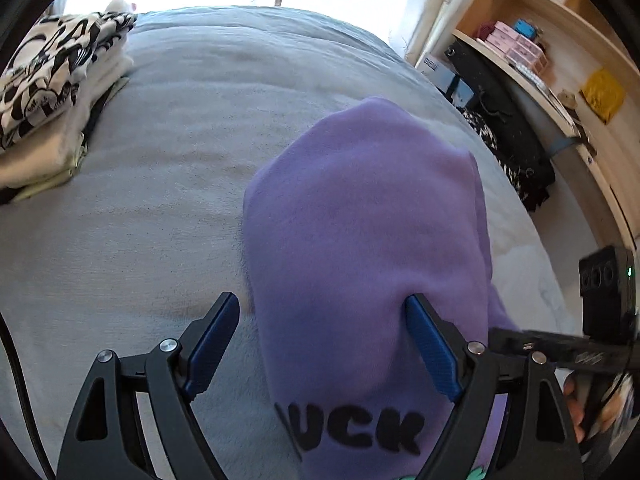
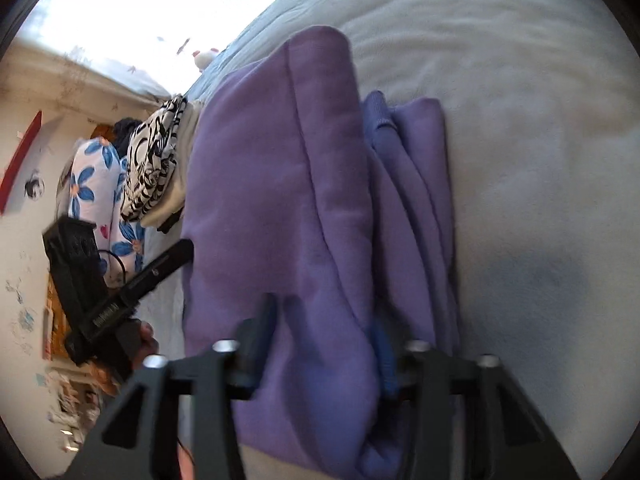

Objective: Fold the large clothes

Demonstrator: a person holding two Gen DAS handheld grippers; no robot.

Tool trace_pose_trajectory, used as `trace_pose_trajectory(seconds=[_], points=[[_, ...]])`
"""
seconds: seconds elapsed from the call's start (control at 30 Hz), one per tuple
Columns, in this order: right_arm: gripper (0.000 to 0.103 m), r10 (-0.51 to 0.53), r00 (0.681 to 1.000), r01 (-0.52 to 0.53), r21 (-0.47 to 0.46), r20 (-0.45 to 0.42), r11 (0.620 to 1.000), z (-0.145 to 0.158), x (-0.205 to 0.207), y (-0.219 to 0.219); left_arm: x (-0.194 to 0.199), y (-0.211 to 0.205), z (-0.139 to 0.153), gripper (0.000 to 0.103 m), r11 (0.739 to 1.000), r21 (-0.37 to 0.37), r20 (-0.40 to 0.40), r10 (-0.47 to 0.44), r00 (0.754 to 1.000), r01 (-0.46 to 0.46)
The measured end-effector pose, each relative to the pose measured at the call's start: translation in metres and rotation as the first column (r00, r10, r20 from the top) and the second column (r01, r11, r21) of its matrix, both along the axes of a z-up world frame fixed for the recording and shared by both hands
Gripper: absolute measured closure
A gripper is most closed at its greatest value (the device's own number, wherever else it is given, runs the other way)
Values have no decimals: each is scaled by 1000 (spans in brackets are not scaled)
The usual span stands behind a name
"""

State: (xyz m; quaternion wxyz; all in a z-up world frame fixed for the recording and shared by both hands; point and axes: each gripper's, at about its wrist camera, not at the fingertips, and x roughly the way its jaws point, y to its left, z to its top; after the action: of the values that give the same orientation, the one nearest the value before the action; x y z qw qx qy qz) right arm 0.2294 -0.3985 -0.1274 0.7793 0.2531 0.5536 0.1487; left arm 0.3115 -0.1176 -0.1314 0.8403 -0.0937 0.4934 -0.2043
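A purple sweatshirt [image 1: 360, 208] with black letters lies folded into a long strip on the grey bedspread [image 1: 140, 220]. My left gripper [image 1: 320, 300] is open wide over its near end. The right blue pad [image 1: 430, 344] digs into the cloth, while the left pad [image 1: 214, 340] hangs over bare bedspread. In the right wrist view the sweatshirt [image 2: 272, 184] shows stacked layers, and my right gripper [image 2: 324, 332], blurred, has a thick fold of that cloth filling the gap between its pads. The left tool's black housing [image 2: 76, 268] stands at the strip's left edge.
A pile of folded clothes topped by a black-and-white print [image 1: 52, 80] sits at the bed's far left. A floral pillow [image 2: 96, 184] lies beyond it. Wooden shelves [image 1: 540, 40] and a black bag [image 1: 504, 128] line the bed's right side. A hand [image 1: 576, 404] grips the right tool.
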Motion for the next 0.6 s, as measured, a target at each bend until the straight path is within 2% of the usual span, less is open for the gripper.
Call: trace_pose_trajectory(seconds=[0.1, 0.13, 0.23, 0.3, 0.4, 0.47, 0.53, 0.6], points=[[87, -36, 997, 38, -28, 64, 999, 12, -8, -4, 4, -3, -1, 19, 1000, -8, -4, -1, 1000, 0], [88, -56, 992, 60, -31, 109, 998, 22, -17, -9, 4, -6, 0, 19, 1000, -5, -2, -8, 1000, 8], [88, -118, 979, 126, -36, 167, 991, 36, -43, -26, 3, -21, 4, 19, 999, -12, 11, -47, 999, 47], [89, -144, 976, 158, -76, 163, 984, 28, -54, -32, -2, -37, 5, 19, 997, -7, 24, -75, 997, 75], [89, -167, 983, 171, -53, 76, 984, -13, -58, -36, -13, -65, 3, 19, 990, 120, 97, -81, 992, 69], [88, -180, 982, 182, -46, 55, 982, -33, -56, -34, -21, -80, -1, 19, 976, 211, 159, -84, 984, 50], [87, -180, 981, 185, -65, 71, 981, -33, -51, -29, -23, -84, -4, 18, 971, 236, 197, -79, 977, 31], [85, -163, 983, 170, -85, 80, 982, -28, -47, -24, -17, -76, -7, 18, 980, 199, 174, -56, 983, 21]])
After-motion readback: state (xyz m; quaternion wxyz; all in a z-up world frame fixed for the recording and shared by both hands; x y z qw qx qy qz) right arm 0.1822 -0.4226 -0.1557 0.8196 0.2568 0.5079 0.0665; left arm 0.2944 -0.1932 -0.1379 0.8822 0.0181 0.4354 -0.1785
